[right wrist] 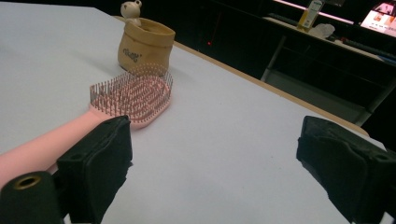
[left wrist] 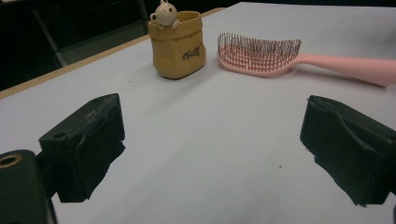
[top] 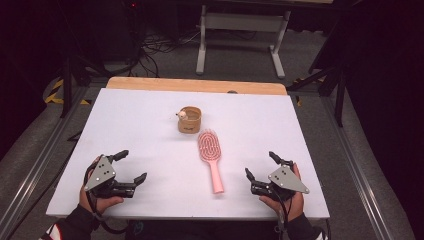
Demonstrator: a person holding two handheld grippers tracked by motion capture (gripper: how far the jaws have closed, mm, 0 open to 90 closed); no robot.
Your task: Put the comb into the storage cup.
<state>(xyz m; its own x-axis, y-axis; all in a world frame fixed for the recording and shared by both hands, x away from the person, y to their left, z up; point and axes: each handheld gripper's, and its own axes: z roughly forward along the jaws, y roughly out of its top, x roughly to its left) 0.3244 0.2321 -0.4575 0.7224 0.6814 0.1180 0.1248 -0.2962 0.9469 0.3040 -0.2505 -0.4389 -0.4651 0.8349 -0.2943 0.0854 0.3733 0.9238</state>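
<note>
A pink hairbrush (top: 211,154) lies bristles up in the middle of the white table (top: 150,115), its handle toward the near edge. Just beyond its head stands a small tan pouch-shaped holder (top: 189,119) with a little animal figure on its rim. My left gripper (top: 131,166) rests at the near left, open with nothing between its jaws; the left gripper view has the holder (left wrist: 178,44) and the brush (left wrist: 261,55) ahead. At the near right my right gripper (top: 261,165) is open too, just right of the brush handle (right wrist: 42,147), with the holder (right wrist: 144,45) farther off.
A wooden strip (top: 195,85) runs along the table's far edge. Beyond it a white desk frame (top: 240,30) stands on the floor among cables. Metal rails flank the table on both sides.
</note>
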